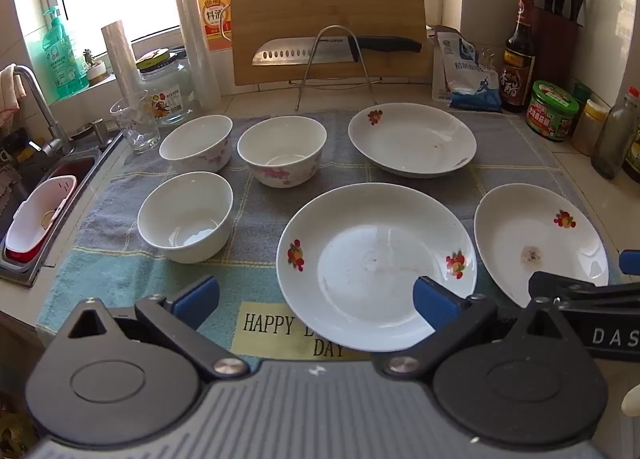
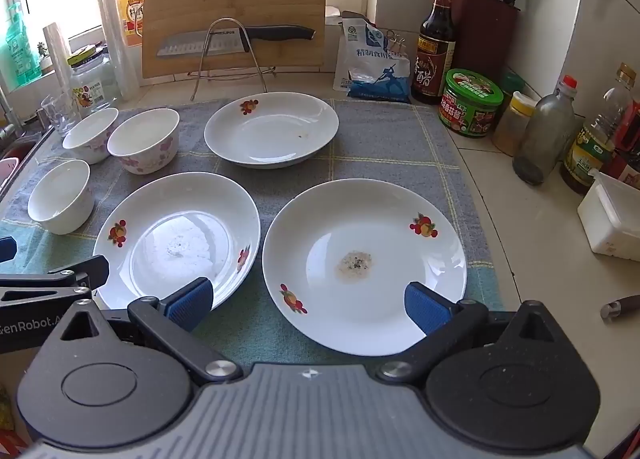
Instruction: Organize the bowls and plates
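Note:
Three white plates with fruit prints lie on a grey-green towel (image 1: 260,215): a near middle plate (image 1: 372,259), a far plate (image 1: 412,139) and a right plate (image 1: 536,239) with a brown stain. Three white bowls stand at the left: two at the back (image 1: 196,143) (image 1: 282,151), one nearer (image 1: 186,215). My left gripper (image 1: 316,299) is open and empty above the middle plate's near edge. My right gripper (image 2: 308,305) is open and empty over the stained plate (image 2: 364,263). The middle plate (image 2: 176,235), far plate (image 2: 272,129) and bowls (image 2: 144,139) also show there.
A sink (image 1: 44,203) with a red-white basket lies left. A cutting board (image 1: 328,15) with a knife on a wire rack stands behind. Bottles, jars (image 2: 470,101), a knife block (image 2: 484,31) and a white box (image 2: 612,219) line the right. A glass (image 1: 134,125) stands by the bowls.

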Demonstrator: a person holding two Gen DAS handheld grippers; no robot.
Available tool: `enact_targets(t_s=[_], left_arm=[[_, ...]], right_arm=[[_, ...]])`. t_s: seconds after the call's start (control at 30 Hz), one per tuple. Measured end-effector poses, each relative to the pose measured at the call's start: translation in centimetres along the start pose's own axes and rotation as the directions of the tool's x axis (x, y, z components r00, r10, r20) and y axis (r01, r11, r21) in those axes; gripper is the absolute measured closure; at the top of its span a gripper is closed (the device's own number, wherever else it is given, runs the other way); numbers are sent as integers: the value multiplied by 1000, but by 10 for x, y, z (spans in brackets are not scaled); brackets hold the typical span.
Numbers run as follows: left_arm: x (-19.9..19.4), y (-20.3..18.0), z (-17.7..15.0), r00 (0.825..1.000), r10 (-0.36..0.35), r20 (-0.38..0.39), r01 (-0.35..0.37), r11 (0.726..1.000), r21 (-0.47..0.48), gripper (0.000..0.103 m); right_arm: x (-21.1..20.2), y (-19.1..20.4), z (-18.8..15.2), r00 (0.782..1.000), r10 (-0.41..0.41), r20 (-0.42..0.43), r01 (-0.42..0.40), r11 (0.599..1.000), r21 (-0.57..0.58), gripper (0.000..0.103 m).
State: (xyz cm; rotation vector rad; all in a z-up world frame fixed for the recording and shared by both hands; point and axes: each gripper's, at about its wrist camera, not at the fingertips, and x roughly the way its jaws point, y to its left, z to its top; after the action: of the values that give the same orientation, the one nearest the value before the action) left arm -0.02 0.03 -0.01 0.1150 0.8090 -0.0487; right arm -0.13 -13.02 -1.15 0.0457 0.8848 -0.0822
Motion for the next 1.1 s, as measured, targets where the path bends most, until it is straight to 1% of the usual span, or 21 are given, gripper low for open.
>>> enact_targets(t_s=[0.23,0.27,0.4,1.1], left_arm=[[-1,10,-1,1000,-7,-7,7,1000,-18,1],[-1,12,-2,1000,-7,-9,7,1000,-20,1],[-1,8,-1,1000,5,-14,-6,1000,-23,1],[-7,13,-3,1000,16,-12,-17,999,-30,1]], right_arm=[[1,-1,-1,1000,3,2,-3,1000,-2,0],[-3,4,2,1000,4,3,-4,1000,-3,0],[-5,7,5,1000,11,4,-11,1000,-4,0],[-9,11,2,999,13,29,-12,999,-30,0]])
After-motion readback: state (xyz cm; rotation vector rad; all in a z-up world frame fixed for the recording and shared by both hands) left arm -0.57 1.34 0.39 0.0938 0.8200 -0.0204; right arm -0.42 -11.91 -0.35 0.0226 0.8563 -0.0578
